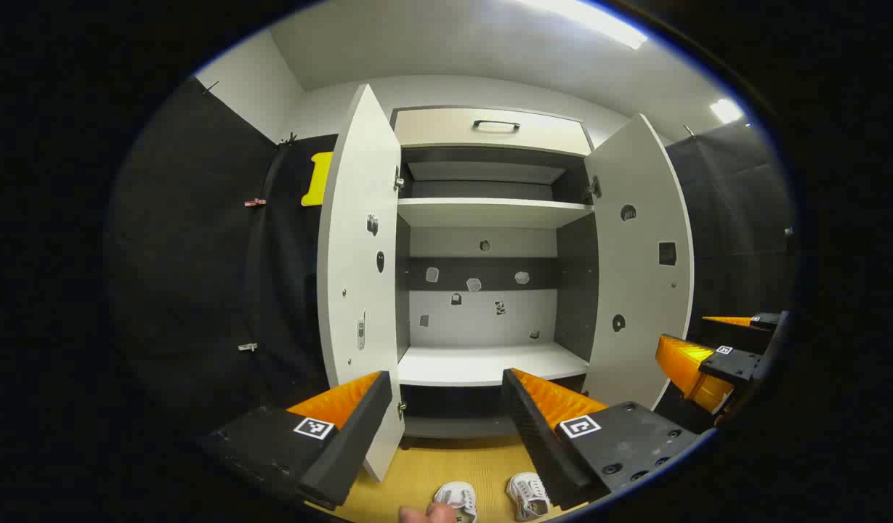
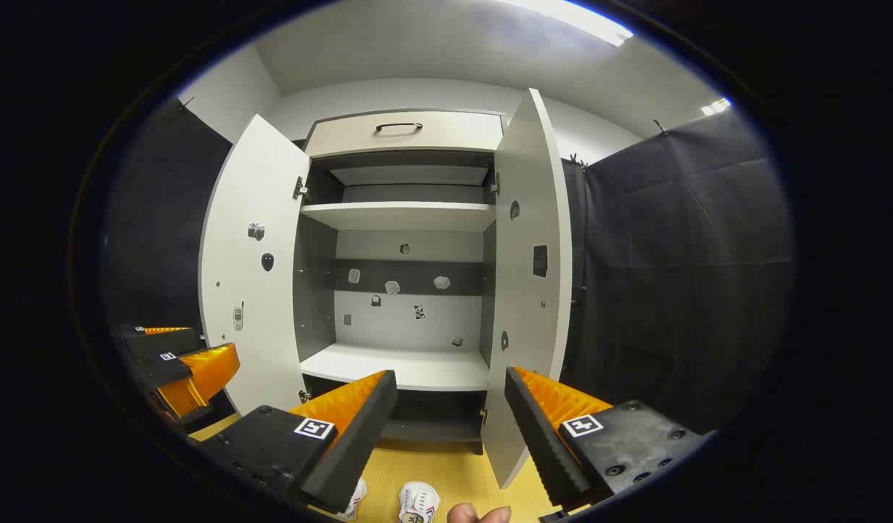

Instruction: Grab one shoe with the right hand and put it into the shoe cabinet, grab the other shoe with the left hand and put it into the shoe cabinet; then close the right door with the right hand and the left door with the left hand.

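Note:
The white shoe cabinet [image 1: 490, 363] [image 2: 402, 367] faces me with both doors wide open: left door [image 1: 359, 261] [image 2: 253, 269] and right door [image 1: 639, 254] [image 2: 530, 261]. Its shelves are bare. Two white shoes stand side by side on the wooden floor below, one [image 1: 458, 500] [image 2: 417, 503] and the other [image 1: 530, 494] [image 2: 355, 500]. My left gripper [image 1: 446, 392] is open above them, holding nothing, and shows again at the left edge of the right gripper view [image 2: 177, 363]. My right gripper [image 2: 450, 396] is open and empty too, seen also at the right edge [image 1: 708, 356].
A drawer with a dark handle [image 1: 495, 126] [image 2: 399, 128] tops the cabinet. Small stickers dot its back panel [image 1: 475, 283]. A fingertip [image 1: 426, 513] [image 2: 479, 515] pokes in at the bottom near the shoes. Black cloth walls close in on both sides.

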Tool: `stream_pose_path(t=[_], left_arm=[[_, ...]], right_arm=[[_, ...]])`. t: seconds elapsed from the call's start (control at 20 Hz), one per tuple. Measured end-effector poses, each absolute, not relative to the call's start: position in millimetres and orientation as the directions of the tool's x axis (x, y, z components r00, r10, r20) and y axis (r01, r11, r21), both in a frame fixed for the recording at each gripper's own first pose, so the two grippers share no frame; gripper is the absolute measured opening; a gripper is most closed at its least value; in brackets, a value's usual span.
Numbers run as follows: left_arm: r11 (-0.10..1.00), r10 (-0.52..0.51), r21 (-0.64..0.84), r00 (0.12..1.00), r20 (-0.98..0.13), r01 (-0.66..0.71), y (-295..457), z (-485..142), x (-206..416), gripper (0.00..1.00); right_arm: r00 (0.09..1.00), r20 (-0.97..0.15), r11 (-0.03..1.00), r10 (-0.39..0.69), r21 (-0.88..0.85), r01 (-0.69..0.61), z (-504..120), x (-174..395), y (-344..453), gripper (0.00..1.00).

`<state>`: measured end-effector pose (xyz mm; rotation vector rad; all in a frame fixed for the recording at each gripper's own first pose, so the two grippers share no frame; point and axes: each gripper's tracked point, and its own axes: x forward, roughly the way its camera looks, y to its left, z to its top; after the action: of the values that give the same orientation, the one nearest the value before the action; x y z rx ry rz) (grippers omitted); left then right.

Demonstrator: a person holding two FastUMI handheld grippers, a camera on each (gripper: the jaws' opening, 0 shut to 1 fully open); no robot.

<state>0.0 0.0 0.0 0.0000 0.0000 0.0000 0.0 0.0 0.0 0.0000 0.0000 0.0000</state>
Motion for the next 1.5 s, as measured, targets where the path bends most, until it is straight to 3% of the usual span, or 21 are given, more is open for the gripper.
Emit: stream_pose_path(t=[1.0,1.5], left_arm=[[1.000,0.015,0.008,1.000,0.022,-0.016,3.8,4.1,-0.9,0.96],[0.997,0.070,0.027,0.996,0.053,-0.071,24.8,-9.0,-9.4,0.96]], right_arm=[[1.000,-0.018,1.000,0.023,0.008,-0.023,-7.0,-3.0,3.2,0.98],[0.961,-0.228,0.987,0.157,0.082,-0.141,-141.1,-27.8,46.0,0.98]])
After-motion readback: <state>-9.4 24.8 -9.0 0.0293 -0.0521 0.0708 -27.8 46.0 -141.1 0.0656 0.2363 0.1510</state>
